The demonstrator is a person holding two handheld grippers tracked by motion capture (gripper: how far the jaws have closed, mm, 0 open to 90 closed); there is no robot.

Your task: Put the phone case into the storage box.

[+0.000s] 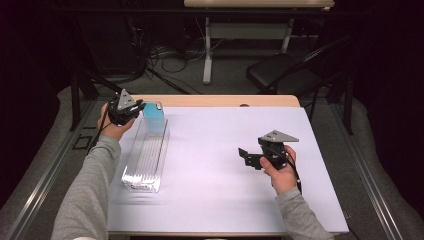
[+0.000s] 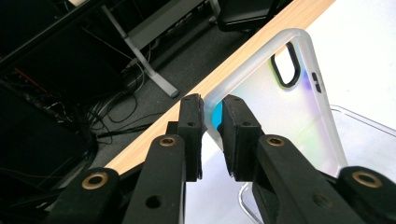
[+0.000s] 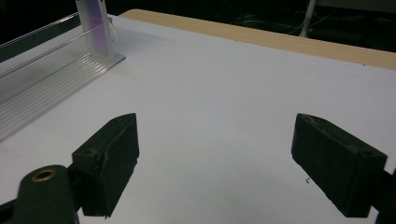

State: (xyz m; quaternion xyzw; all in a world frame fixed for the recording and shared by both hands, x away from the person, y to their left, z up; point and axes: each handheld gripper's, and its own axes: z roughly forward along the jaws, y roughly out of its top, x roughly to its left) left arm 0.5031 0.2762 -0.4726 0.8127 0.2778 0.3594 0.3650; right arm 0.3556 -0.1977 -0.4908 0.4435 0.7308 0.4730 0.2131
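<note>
Phone case (image 2: pixel 299 116), clear with a faint rainbow sheen, stands at the far end of the clear rack (image 1: pixel 145 160), near the table's wooden far edge (image 1: pixel 220 100). Left gripper (image 2: pixel 212 135) pinches the case's rim, jaws nearly together on it; in the high view it sits at the rack's far left end. Right gripper (image 3: pixel 215 163) hangs over bare white tabletop (image 3: pixel 224 84), well apart from the rack, its jaws spread wide with nothing between them.
</note>
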